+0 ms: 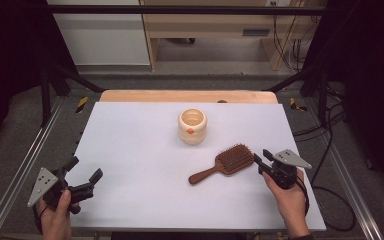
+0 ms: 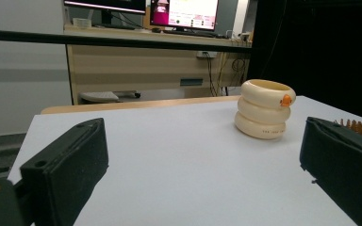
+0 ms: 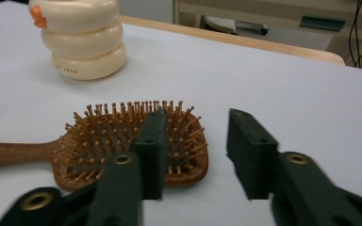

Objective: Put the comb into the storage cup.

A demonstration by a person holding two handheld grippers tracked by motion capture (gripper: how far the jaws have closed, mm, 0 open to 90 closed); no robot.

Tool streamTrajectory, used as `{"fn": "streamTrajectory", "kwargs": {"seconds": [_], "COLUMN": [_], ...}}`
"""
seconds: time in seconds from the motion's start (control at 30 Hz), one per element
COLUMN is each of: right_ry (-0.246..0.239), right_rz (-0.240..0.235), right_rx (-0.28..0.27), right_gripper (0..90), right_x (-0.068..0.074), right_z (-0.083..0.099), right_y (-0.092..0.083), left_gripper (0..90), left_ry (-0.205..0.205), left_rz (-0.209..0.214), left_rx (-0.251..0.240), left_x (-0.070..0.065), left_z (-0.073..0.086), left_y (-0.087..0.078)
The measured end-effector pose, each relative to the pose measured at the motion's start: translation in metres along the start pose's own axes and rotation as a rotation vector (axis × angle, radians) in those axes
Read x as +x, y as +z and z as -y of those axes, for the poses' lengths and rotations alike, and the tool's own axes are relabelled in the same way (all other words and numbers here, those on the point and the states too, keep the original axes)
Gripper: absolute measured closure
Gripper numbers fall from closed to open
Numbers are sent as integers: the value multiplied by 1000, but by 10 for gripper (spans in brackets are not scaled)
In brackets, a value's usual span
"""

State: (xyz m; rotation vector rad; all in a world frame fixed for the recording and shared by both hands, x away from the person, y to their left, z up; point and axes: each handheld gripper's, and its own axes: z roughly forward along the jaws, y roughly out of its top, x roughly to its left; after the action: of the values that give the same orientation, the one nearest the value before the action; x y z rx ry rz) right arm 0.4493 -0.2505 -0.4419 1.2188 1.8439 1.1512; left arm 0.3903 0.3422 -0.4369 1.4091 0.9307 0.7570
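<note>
A wooden paddle hairbrush (image 1: 225,162) lies bristles up on the white table top (image 1: 130,150), its handle pointing to the front left. Behind it stands a cream ringed cup (image 1: 192,126) with a small orange mark. My right gripper (image 1: 261,155) sits at the brush head's right end, its jaws open a narrow way. In the right gripper view, one jaw stands in front of the brush head (image 3: 122,136), the other to its right, neither pressing on it. My left gripper (image 1: 85,170) rests at the front left, open and empty, facing the cup (image 2: 263,109).
A wooden strip (image 1: 187,96) borders the table's far edge. Metal frame rails (image 1: 25,165) run along both sides. Cables (image 1: 330,150) lie on the floor to the right. A desk with monitors (image 2: 184,12) stands beyond the table.
</note>
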Motion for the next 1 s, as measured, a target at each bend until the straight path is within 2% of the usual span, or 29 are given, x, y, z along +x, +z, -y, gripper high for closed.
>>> {"fn": "streamTrajectory", "kwargs": {"seconds": [0.13, 0.2, 0.23, 0.27, 0.33, 0.43, 0.53, 0.63, 0.8, 1.0], "right_ry": [-46, -55, -86, -86, -91, -89, -92, -66, -38, -28], "right_rz": [-8, -17, -20, -20, -35, -49, -49, -48, -61, -90], "right_rx": [37, 71, 111, 111, 150, 223, 247, 298, 337, 387], "right_gripper": [750, 803, 843, 843, 892, 900, 900, 900, 900, 900], "right_x": [-2, -6, -10, -10, -16, -28, -33, -40, -47, -44], "right_z": [-13, -23, -32, -32, -40, -46, -47, -42, -33, -20], "right_y": [8, 14, 22, 22, 30, 46, 54, 70, 83, 94], "left_gripper": [22, 21, 22, 22, 23, 23, 23, 23, 27, 29], "left_ry": [1, -1, -1, -2, -5, -5, -3, -1, -3, -1], "left_rz": [4, 3, 2, 1, -2, 1, 6, 10, 17, 21], "left_rx": [2, 1, 0, 0, -2, -3, -1, 2, 5, 8], "left_x": [1, 1, 1, 2, 2, 1, 0, -1, -1, -1], "left_z": [0, 0, 0, 0, 0, 0, 0, 0, 1, 1], "left_y": [-1, -1, -1, -1, -2, -1, -1, 0, 1, 2]}}
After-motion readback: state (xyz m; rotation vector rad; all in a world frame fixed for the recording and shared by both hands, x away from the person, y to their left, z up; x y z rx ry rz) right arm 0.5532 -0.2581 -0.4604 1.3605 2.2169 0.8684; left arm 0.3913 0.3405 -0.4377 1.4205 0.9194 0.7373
